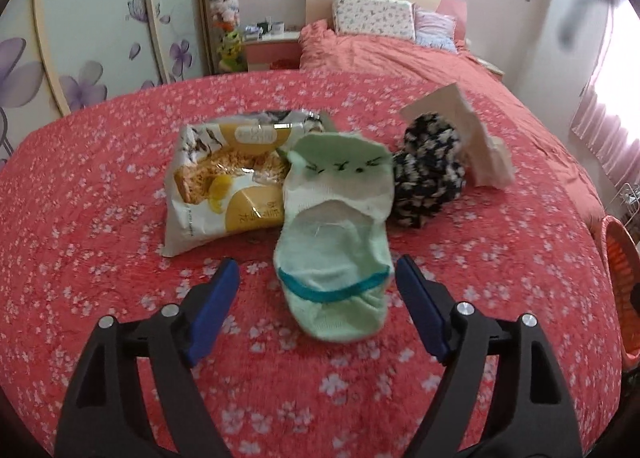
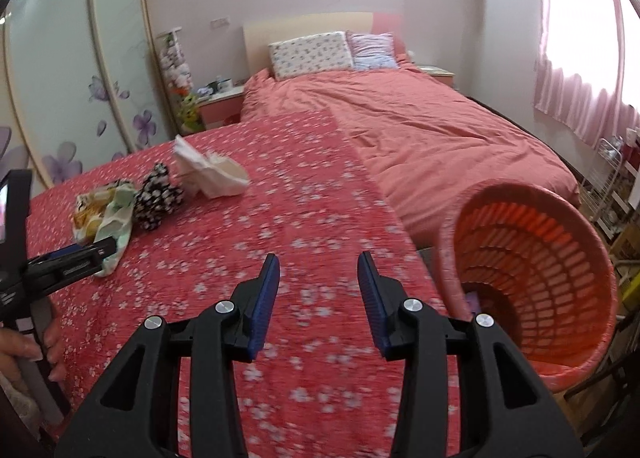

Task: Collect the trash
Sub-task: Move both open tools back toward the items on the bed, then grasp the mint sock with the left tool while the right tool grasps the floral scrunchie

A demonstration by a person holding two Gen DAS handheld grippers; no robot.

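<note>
Snack wrapper [image 1: 224, 181] lies on the floral bedspread [image 1: 100, 217], its right edge tucked under a pale green sock [image 1: 334, 242], with a black-and-white sock [image 1: 424, 177] and crumpled tissue [image 1: 476, 145] just beyond. Left gripper [image 1: 316, 278] hangs over the green sock's cuff, jaws spread and empty; right gripper [image 2: 318, 270] also gapes empty near the orange basket [image 2: 532, 270]. Risk, as judged: closing here pinches the sock, not trash, since the sock overlaps the wrapper and blocks a clean approach.
</note>
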